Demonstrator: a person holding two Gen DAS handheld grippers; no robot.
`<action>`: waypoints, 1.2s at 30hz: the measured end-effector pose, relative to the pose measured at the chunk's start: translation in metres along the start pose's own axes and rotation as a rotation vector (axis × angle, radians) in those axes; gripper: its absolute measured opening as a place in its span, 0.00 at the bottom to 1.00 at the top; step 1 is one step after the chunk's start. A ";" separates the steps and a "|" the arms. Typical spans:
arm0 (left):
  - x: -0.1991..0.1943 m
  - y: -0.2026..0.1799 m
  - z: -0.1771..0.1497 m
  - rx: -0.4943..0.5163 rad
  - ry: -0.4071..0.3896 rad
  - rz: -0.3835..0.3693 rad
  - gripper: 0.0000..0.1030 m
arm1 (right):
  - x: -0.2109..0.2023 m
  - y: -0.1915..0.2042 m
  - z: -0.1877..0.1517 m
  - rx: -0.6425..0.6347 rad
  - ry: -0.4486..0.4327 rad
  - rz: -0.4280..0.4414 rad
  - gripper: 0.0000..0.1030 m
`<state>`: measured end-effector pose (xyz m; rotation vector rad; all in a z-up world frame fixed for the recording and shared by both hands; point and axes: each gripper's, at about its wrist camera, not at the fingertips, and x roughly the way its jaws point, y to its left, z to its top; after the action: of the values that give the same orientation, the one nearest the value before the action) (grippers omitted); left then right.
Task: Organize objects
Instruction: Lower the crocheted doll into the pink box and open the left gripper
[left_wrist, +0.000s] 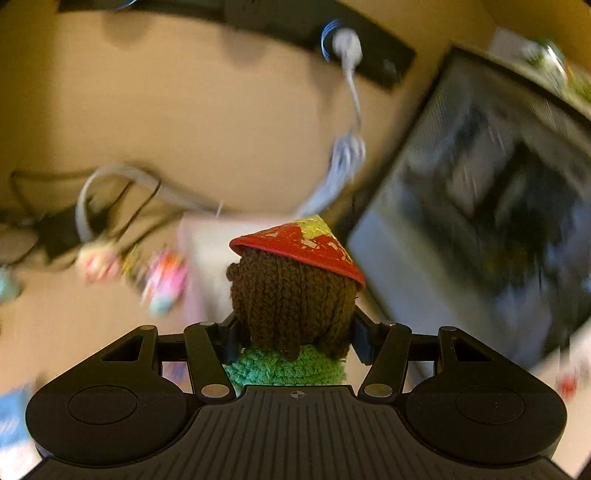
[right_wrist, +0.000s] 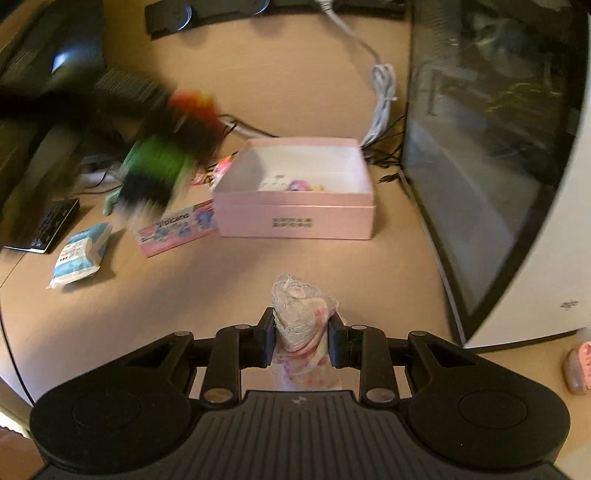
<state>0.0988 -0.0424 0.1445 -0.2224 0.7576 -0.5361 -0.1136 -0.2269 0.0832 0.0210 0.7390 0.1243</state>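
Note:
My left gripper (left_wrist: 293, 338) is shut on a crochet doll (left_wrist: 291, 299) with brown hair, a red cone hat and a green body, held in the air; it shows blurred in the right wrist view (right_wrist: 166, 155), left of the box. My right gripper (right_wrist: 301, 341) is shut on a small pink-and-white fabric bundle (right_wrist: 301, 321) above the desk. An open pink box (right_wrist: 295, 218) stands on the desk ahead, with a few small toys inside (right_wrist: 291, 184).
A dark glass-fronted computer case (right_wrist: 480, 147) stands at the right. A white cable (right_wrist: 382, 99) runs behind the box. A pink card pack (right_wrist: 173, 232), a blue-white packet (right_wrist: 79, 254) and a black remote (right_wrist: 44, 229) lie left. A pink item (right_wrist: 580, 365) sits far right.

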 end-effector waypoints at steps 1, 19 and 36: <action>0.013 -0.006 0.013 -0.015 -0.014 -0.002 0.60 | 0.001 -0.007 0.000 0.016 -0.001 0.006 0.26; 0.224 -0.012 0.021 -0.101 0.249 0.198 0.62 | 0.036 -0.056 -0.014 0.000 0.094 0.065 0.26; 0.165 -0.004 0.036 -0.087 0.171 0.034 0.60 | 0.047 -0.021 0.012 -0.073 0.048 0.091 0.26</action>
<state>0.2217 -0.1346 0.0740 -0.2456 0.9505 -0.4941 -0.0692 -0.2420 0.0594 -0.0178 0.7809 0.2386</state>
